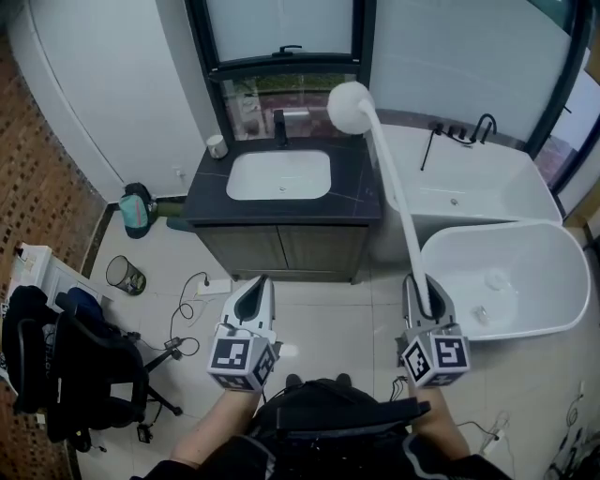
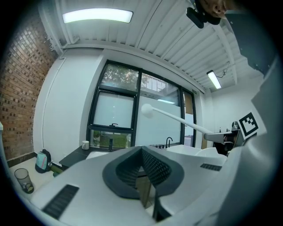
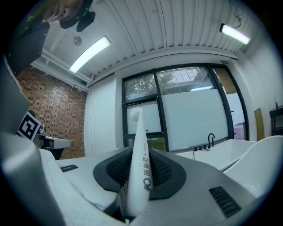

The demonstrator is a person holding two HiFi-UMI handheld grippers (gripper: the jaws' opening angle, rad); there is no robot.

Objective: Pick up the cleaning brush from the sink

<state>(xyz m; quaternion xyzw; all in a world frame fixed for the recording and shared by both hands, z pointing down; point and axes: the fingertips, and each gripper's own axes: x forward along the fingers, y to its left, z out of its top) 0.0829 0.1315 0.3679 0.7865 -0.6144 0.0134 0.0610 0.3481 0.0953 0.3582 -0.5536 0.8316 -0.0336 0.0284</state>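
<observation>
Right hand-held gripper (image 3: 138, 155) on cleaning brush (image 3: 137, 132); lettering (image 3: 145, 170) only close-up

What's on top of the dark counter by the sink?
A small white mug sits back left on the dark stone counter, a black tap behind the white basin. The long white brush covers the back right corner, so that spot stays hidden.

I see a pale tiled floor (image 1: 319, 314). At 12 o'clock a black-framed window (image 1: 281, 23) with milky glass stands behind a dark desk (image 1: 356, 187) with a white sink (image 1: 279, 175) set in it. A red brick wall (image 1: 37, 169) runs at 9 o'clock. A big white tub (image 1: 548, 248) sits at 3 o'clock, and a black chair (image 1: 89, 366) at 8 o'clock. Long lights (image 2: 97, 16) glow on the white ceiling (image 2: 168, 39).
</observation>
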